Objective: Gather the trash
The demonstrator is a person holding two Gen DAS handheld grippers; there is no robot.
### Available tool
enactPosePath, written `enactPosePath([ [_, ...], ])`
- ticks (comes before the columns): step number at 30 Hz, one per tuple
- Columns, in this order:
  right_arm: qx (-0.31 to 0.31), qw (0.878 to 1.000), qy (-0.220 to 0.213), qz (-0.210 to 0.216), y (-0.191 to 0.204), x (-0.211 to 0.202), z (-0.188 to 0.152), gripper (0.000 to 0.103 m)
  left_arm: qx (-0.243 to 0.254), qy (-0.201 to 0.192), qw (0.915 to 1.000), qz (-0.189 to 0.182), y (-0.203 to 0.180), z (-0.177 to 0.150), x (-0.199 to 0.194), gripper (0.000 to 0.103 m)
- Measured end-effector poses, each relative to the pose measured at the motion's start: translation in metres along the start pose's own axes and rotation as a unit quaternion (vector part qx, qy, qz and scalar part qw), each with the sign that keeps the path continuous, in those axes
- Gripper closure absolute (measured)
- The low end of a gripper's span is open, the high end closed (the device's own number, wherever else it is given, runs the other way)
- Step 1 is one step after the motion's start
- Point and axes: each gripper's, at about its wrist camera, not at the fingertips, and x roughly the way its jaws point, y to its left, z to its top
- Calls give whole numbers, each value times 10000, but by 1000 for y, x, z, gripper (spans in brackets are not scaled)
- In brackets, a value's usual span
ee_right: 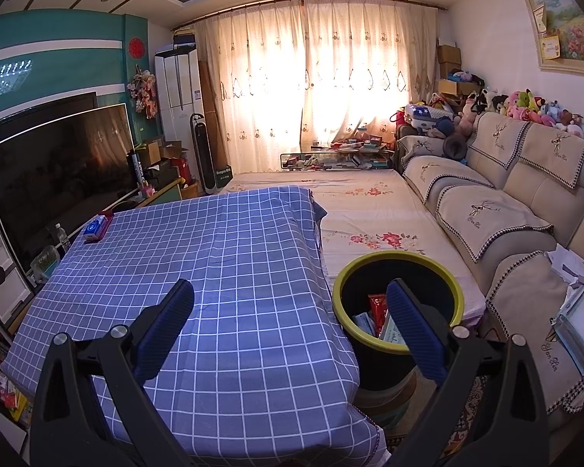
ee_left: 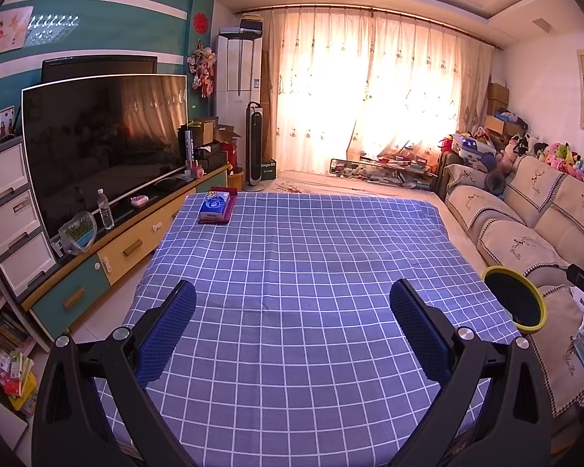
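Note:
A black bin with a yellow-green rim (ee_right: 399, 272) stands by the right edge of the table, between table and sofa; it also shows in the left wrist view (ee_left: 514, 299). Inside it lie a red wrapper (ee_right: 377, 305) and other packets (ee_right: 364, 323). My left gripper (ee_left: 292, 303) is open and empty above the blue checked tablecloth (ee_left: 292, 241). My right gripper (ee_right: 290, 303) is open and empty, over the table's right edge, its right finger (ee_right: 412, 323) in front of the bin's mouth.
A blue tissue pack on a red tray (ee_left: 215, 203) sits at the table's far left corner. A TV (ee_left: 105, 132) on a low cabinet stands left. A sofa (ee_right: 506, 202) runs along the right. Papers (ee_right: 572, 268) lie on the sofa.

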Motion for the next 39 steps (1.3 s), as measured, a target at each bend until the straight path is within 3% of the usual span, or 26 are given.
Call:
enactPosePath([
  [16, -12, 10000, 77, 8, -4, 8, -6, 9, -124, 26, 9999, -90, 3, -3, 11, 5],
  [22, -118, 9997, 122, 196, 3, 28, 4, 7, -101, 303, 9995, -57, 9, 6, 44, 5],
  [27, -98, 9963, 504, 692, 21, 89, 21, 7, -100, 654, 9978, -31, 23, 22, 112, 5],
  [32, -311, 9902, 1123, 774, 56, 181, 33, 7, -207, 1234, 9921, 49, 43, 34, 208, 5],
  [34, -341, 9882, 1220, 864, 70, 216, 40, 7, -225, 1321, 9908, 199, 50, 39, 240, 5],
  [39, -556, 9844, 1544, 636, 104, 295, 46, 7, -235, 1494, 9875, 442, 63, 49, 303, 5],
])
